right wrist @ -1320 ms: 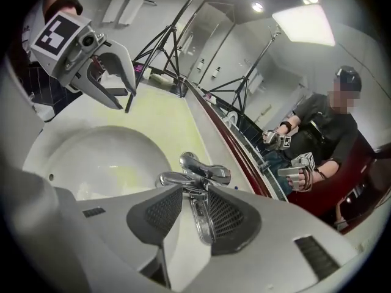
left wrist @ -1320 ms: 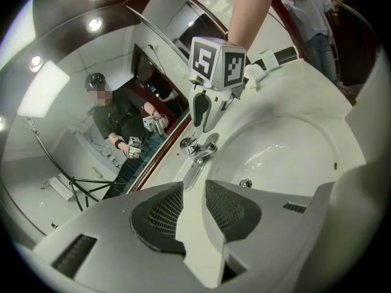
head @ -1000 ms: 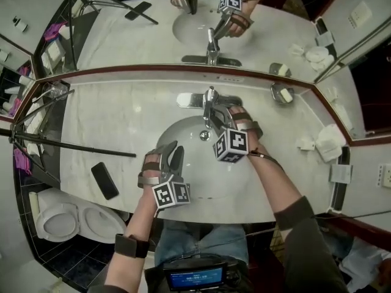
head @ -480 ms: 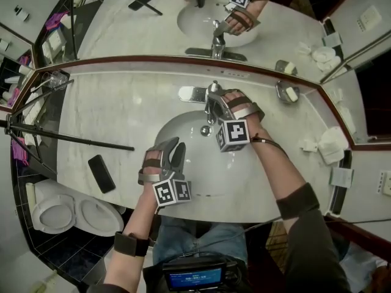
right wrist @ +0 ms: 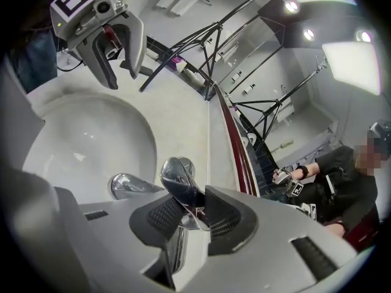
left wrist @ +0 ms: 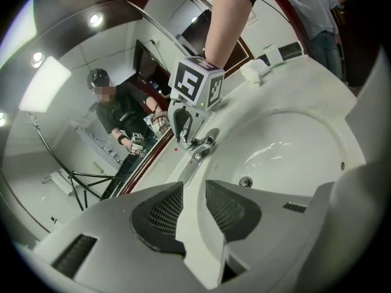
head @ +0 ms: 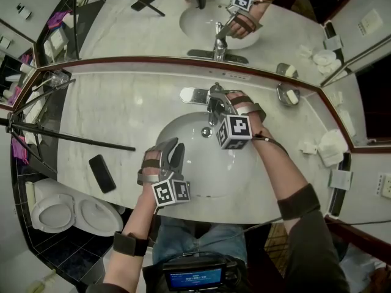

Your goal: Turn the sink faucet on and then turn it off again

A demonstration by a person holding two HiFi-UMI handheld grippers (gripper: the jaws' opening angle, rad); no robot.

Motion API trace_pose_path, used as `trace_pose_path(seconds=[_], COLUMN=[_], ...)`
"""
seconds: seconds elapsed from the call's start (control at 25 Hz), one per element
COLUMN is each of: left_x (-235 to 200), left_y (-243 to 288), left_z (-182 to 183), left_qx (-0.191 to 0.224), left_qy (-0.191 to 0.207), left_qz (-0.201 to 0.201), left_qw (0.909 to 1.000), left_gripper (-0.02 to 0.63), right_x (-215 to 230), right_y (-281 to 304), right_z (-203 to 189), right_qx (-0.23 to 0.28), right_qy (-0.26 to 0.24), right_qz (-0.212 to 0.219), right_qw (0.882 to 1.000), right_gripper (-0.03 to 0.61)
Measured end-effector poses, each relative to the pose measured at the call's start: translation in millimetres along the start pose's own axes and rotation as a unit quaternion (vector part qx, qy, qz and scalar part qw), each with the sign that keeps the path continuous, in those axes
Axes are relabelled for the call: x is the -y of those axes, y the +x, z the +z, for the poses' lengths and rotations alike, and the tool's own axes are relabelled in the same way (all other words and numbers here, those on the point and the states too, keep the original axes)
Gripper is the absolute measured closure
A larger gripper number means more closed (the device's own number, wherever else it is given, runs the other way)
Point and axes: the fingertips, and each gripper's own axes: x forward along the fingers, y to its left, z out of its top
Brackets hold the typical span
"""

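Both pads (right wrist: 223,220) of the right gripper (right wrist: 188,215) have just been closing and now clamp the faucet lever (right wrist: 177,179). The lever stands at the back rim of the sink (head: 195,166), with the spout (right wrist: 125,185) just beside it. The left gripper (left wrist: 194,203) has its jaws apart with nothing between them. It hovers over the sink's near edge, well apart from the faucet.

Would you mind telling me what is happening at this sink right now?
A person holds a two-jaw tool in each hand over the white oval sink basin. The right tool has the chrome faucet lever between its jaws, which have just been closing onto it. The left tool hangs open and empty above the basin's near side. No running water shows.
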Motion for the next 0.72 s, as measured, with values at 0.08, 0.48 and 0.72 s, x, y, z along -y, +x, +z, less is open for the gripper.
trace_pose_path(seconds=[0.08,0.48,0.72], left_x=[0.5,-1.2,-7.7], left_y=[0.0,-0.3,-2.5], left_z=[-0.7,1.0,-0.1], left_qx=[-0.001,-0.003,-0.005], left_qy=[0.0,-0.002,-0.004], left_qz=[-0.001,0.0,0.004], left_qw=[1.0,1.0,1.0], left_gripper=[0.499,0.499,0.499], right_x=[2.7,14.1,22.2], right_y=[0.1,1.9,1.9], right_z=[-1.0,-7.9,-9.8], right_qx=[0.0,0.004,0.012], right_qy=[0.027,0.15,0.23], right_qz=[0.008,0.076,0.112], right_qw=[1.0,0.986,0.967], right_gripper=[0.46,0.462,0.463])
